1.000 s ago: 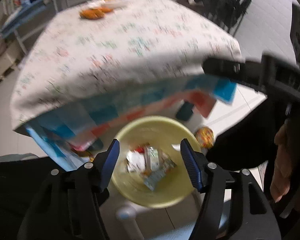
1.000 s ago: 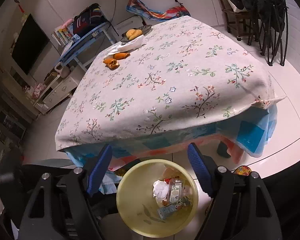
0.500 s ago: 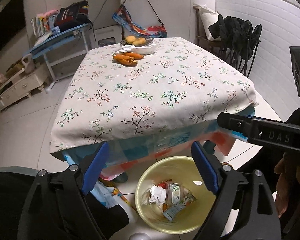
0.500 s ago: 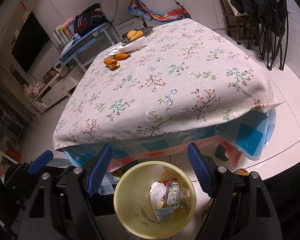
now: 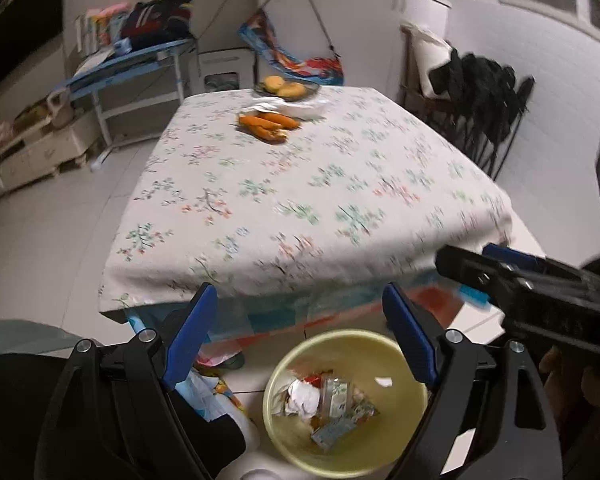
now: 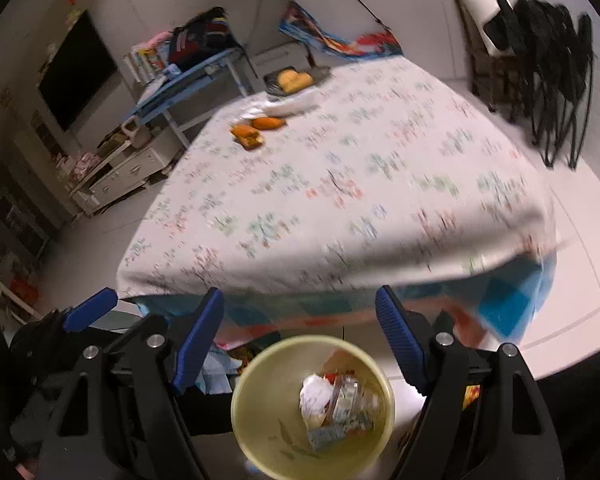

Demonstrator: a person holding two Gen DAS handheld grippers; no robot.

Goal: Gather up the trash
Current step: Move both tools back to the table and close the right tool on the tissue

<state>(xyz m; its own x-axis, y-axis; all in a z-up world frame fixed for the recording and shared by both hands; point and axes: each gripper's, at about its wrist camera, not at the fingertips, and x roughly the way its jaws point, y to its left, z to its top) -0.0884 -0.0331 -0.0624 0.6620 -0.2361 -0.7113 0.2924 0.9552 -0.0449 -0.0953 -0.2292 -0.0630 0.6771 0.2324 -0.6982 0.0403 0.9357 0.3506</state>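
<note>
A yellow trash bin (image 5: 404, 432) stands on the floor in front of the table, with crumpled paper and wrappers (image 5: 324, 400) inside; it also shows in the right wrist view (image 6: 260, 420). My left gripper (image 5: 300, 304) is open and empty above the bin. My right gripper (image 6: 300, 304) is open and empty above the bin too; it shows at the right of the left wrist view (image 5: 508, 276). Orange peel scraps (image 5: 268, 125) lie on the far part of the flowered tablecloth (image 5: 300, 200).
A plate of yellow fruit (image 5: 286, 88) and white paper (image 5: 300, 109) sit at the table's far edge. Dark folding chairs (image 5: 484, 112) stand to the right. A blue shelf (image 5: 132, 68) and a low cabinet (image 5: 36, 148) stand to the left. White tiled floor surrounds the table.
Both grippers have risen and tilted up from the bin toward the table. The left gripper's jaws have opened wider than one second ago. Both views are blurred by motion.
</note>
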